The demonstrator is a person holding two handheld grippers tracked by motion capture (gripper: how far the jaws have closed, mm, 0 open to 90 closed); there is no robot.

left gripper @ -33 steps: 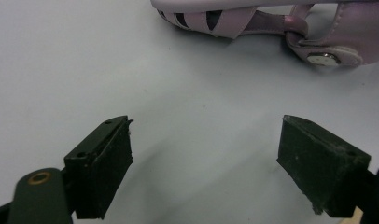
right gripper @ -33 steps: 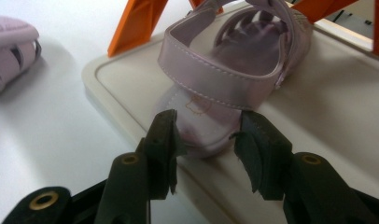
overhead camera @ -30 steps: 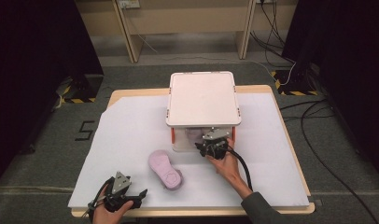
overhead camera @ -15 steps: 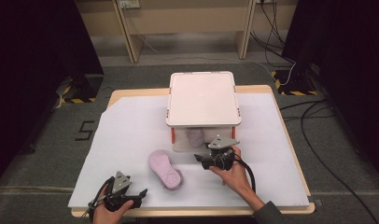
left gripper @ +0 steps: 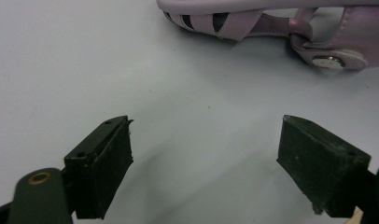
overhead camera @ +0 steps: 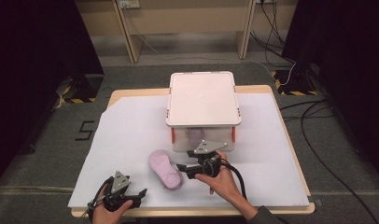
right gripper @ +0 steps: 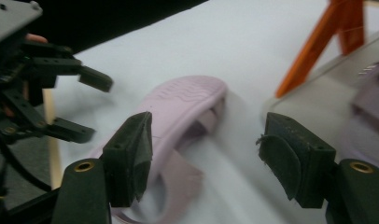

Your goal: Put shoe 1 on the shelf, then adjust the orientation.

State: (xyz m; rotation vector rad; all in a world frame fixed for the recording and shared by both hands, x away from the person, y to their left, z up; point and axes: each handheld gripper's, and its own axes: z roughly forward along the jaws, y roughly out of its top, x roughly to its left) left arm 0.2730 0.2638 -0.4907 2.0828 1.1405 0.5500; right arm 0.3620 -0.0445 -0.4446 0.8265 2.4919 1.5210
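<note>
The pink sandal [overhead camera: 164, 170] is seen sole-up on the worktop [overhead camera: 131, 130], near the lidded box [overhead camera: 202, 99]. The right claw [overhead camera: 182, 171], just right of it, has been opening, nothing gripped. The left claw [overhead camera: 140, 193] is held open, empty.

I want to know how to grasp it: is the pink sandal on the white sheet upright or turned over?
Turned over: the pink sandal shows its wavy-ribbed sole upward in the right gripper view, straps underneath.
</note>
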